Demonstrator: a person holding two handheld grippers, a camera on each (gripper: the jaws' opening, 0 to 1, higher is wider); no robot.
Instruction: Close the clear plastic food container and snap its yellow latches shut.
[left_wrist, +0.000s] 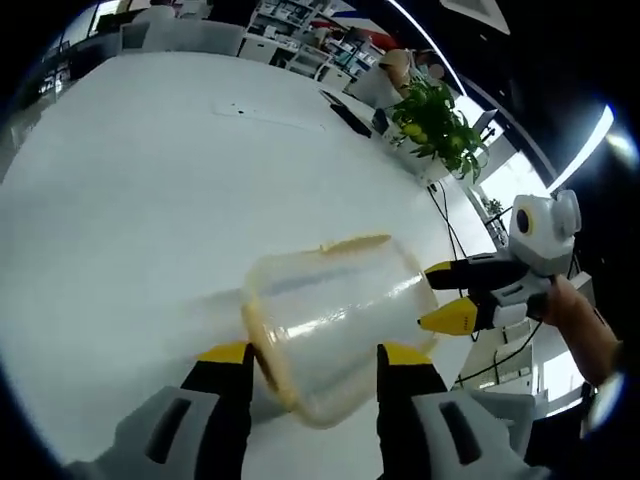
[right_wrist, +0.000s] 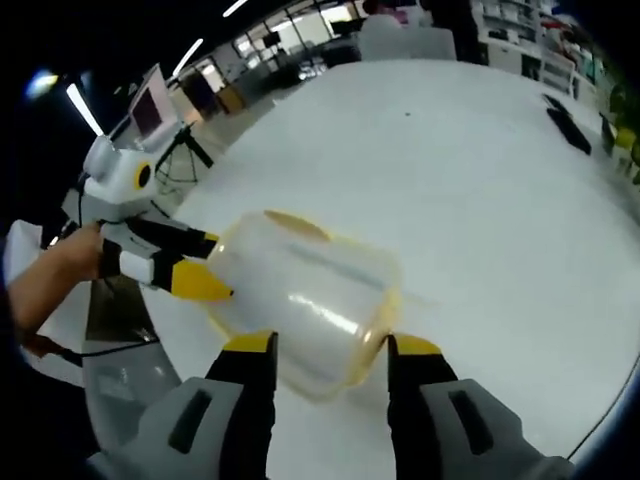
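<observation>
The clear plastic container (left_wrist: 330, 320) lies tipped on its side just above the white table (left_wrist: 150, 180), with a yellow latch (left_wrist: 355, 242) on its upper edge. My left gripper (left_wrist: 315, 365) has its yellow-tipped jaws on either side of the container's near, yellow-rimmed end and is shut on it. My right gripper (left_wrist: 432, 295) reaches in from the right and its tips pinch the container's far edge. In the right gripper view the container (right_wrist: 300, 300) sits between my right gripper's (right_wrist: 330, 350) jaws, and the left gripper (right_wrist: 205, 265) touches it from the left.
A potted green plant (left_wrist: 435, 120) and dark flat items (left_wrist: 345, 112) stand at the table's far right edge. A person's hand (left_wrist: 580, 320) holds the right gripper beyond the table edge. Cables hang off the table side near it.
</observation>
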